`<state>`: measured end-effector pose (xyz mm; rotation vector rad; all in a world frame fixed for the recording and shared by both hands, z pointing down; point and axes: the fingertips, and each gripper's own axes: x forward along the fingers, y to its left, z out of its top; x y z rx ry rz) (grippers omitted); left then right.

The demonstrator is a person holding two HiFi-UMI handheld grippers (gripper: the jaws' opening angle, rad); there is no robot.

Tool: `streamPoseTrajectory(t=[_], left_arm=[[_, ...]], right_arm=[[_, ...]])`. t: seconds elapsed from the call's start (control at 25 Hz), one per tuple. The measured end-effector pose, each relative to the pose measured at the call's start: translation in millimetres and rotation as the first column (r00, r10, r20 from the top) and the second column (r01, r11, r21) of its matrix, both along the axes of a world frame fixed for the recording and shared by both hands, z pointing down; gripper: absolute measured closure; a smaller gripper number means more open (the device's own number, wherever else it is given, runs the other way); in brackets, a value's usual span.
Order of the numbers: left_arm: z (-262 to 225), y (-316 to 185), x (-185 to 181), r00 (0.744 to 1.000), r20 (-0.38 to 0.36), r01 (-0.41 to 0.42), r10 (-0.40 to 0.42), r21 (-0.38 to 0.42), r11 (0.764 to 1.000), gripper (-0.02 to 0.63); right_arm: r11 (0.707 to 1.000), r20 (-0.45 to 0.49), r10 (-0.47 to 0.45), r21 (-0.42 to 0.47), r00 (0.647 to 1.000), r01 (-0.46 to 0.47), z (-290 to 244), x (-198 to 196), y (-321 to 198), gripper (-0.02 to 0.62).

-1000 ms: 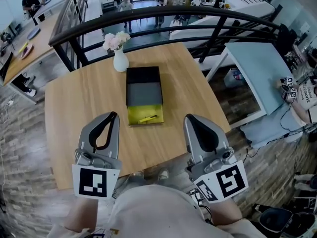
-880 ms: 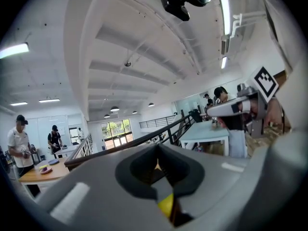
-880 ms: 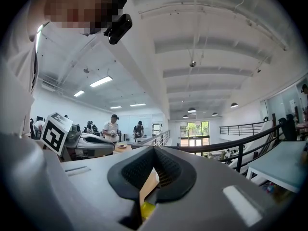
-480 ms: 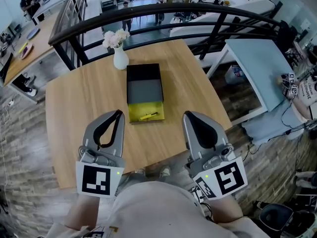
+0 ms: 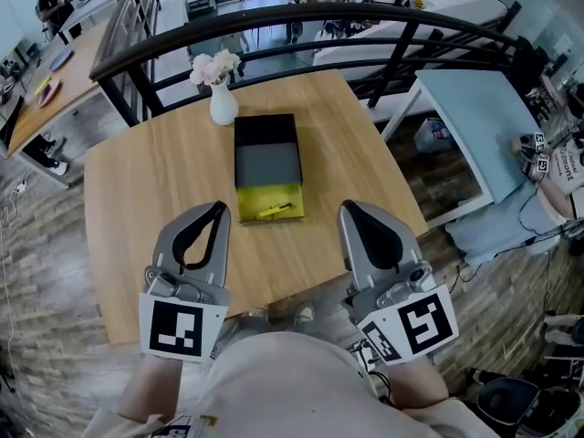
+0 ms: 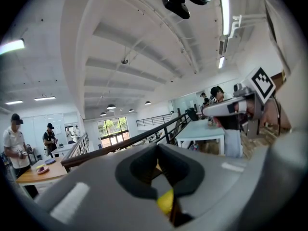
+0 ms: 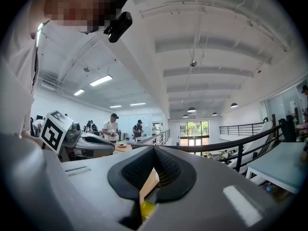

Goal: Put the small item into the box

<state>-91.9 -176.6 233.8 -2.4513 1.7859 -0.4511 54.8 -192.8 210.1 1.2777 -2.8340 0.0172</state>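
A black box (image 5: 266, 151) lies on the wooden table (image 5: 146, 181), its yellow drawer (image 5: 270, 203) pulled out toward me. A small yellow item (image 5: 273, 213) lies inside the drawer. My left gripper (image 5: 216, 208) hovers near the table's front, left of the drawer, shut and empty. To the right of the drawer my right gripper (image 5: 350, 208) is level with it, also shut and empty. In the left gripper view the closed jaws of the left gripper (image 6: 157, 146) point toward the railing. In the right gripper view a yellow patch shows through the loop of the right gripper (image 7: 154, 149).
A white vase with pink flowers (image 5: 220, 94) stands behind the box at the table's far edge. A black railing (image 5: 274, 21) curves behind the table. A pale blue table (image 5: 479, 117) stands to the right, and people (image 7: 112, 127) stand at a far table.
Both grippers have stayed shut and almost still. The box sits slightly higher in the head view than a second ago, as the view shifted.
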Motion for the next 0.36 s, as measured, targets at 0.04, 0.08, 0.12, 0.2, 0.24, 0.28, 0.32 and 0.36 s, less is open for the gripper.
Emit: streamPoseTrajectory(t=[0.04,0.08,0.12,0.2,0.24,0.28,0.32,0.36], left_arm=[[-0.3,0.7,0.2,1.0,0.0,0.0,0.0,0.0,1.0,0.603],[-0.7,1.0,0.1,1.0,0.001,0.0,0.0,-0.001,1.0,0.603],[-1.1,1.1,-0.3,1.0,0.002,0.0,0.0,-0.003,1.0,0.603],[-1.2,1.0,-1.3,1.0,0.002,-0.002,0.002,-0.005,1.0,0.603],[-0.9,1.0,-1.7,1.0,0.001,-0.003,0.003,-0.005,1.0,0.603],[-0.4,1.0,-2.1,1.0,0.0,-0.004,0.004,-0.004,1.0,0.603],[0.1,1.0,-2.5,1.0,0.0,-0.005,0.005,-0.004,1.0,0.603],[0.7,1.0,-2.8,1.0,-0.001,-0.005,0.005,-0.004,1.0,0.603]], right_arm=[[1.0,-0.003,0.001,0.002,1.0,-0.001,-0.2,-0.1,0.4,0.597],[1.0,-0.005,0.001,0.003,1.0,-0.001,-0.5,-0.4,0.6,0.597],[1.0,-0.007,0.001,0.003,1.0,-0.001,-0.9,-1.1,0.7,0.597],[1.0,-0.008,-0.001,0.002,1.0,0.001,-0.9,-3.1,0.8,0.597],[1.0,-0.009,-0.001,0.001,1.0,0.001,-0.2,-4.0,0.9,0.597],[1.0,-0.01,-0.002,0.001,1.0,0.002,0.5,-4.8,1.0,0.597],[1.0,-0.012,-0.002,0.0,1.0,0.002,1.3,-5.5,1.1,0.597],[1.0,-0.013,-0.003,0.0,1.0,0.003,2.1,-6.3,1.3,0.597]])
